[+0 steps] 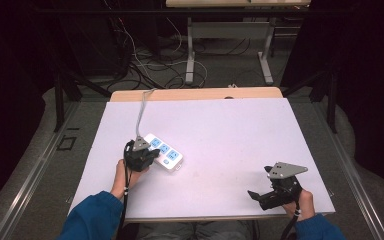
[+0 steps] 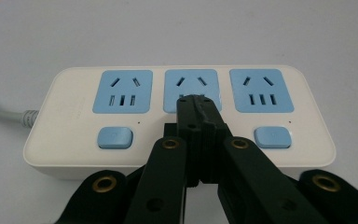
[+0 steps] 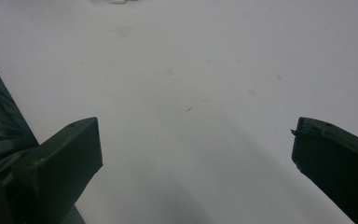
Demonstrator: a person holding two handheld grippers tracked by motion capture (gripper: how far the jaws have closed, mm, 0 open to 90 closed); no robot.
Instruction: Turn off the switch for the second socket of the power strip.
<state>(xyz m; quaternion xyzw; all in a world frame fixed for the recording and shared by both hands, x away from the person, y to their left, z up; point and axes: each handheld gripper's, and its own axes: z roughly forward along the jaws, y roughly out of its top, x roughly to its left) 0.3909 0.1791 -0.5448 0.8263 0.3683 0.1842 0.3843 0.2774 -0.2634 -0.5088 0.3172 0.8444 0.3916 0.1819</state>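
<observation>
Black jaws of the left gripper [image 2: 199, 105] press closed together against the middle socket of the white power strip [image 2: 74, 135], left of centre on the desk [image 1: 240, 130]; right gripper [image 3: 193, 154] hovers wide open, empty.

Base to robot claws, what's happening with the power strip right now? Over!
Left claw shut, tips over the power strip at its middle socket. Right claw open, empty, over bare table. Nothing in the way.

Blue sleeves [image 1: 91, 214]; black left tongs [image 2: 198, 110] with brass rivets, grey 3-cornered plates, black trailing cables.
</observation>
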